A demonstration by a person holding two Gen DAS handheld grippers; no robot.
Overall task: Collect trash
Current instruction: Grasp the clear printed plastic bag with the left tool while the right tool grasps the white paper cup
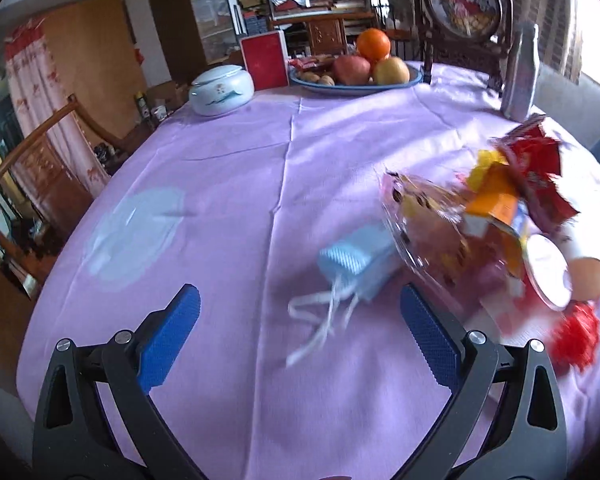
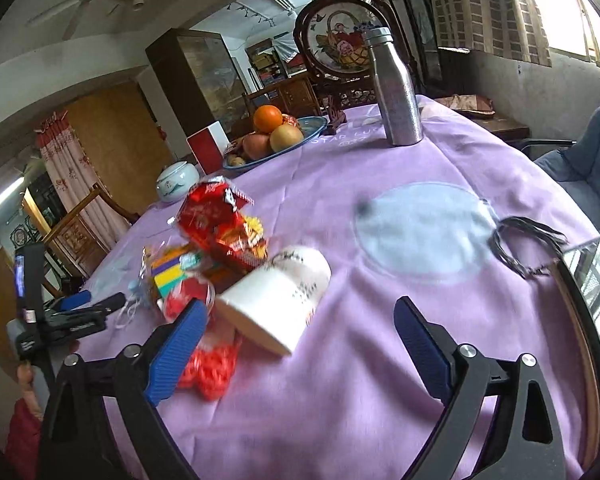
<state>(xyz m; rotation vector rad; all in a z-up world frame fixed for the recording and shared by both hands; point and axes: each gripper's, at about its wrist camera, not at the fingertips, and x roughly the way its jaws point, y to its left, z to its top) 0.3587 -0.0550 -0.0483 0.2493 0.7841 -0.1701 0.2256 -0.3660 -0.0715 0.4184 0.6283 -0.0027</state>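
A pile of trash lies on the purple tablecloth (image 1: 228,184). It holds a clear plastic wrapper (image 1: 424,224), an orange carton (image 1: 494,200), a red snack bag (image 1: 536,160) (image 2: 216,220), a tipped white paper cup (image 2: 276,300) (image 1: 580,256) and red netting (image 2: 212,368) (image 1: 572,340). A light blue face mask (image 1: 356,264) with white straps lies just ahead of my left gripper (image 1: 300,328), which is open and empty. My right gripper (image 2: 300,332) is open and empty, with the cup between its fingers. The left gripper also shows in the right wrist view (image 2: 88,304).
At the far side stand a fruit plate (image 1: 356,84) (image 2: 312,128), a white lidded jar (image 1: 222,90), a red box (image 1: 264,60), a metal bottle (image 2: 396,88) (image 1: 522,72) and a framed screen (image 1: 464,0). A black cord (image 2: 520,240) and a tray edge (image 2: 584,288) lie right.
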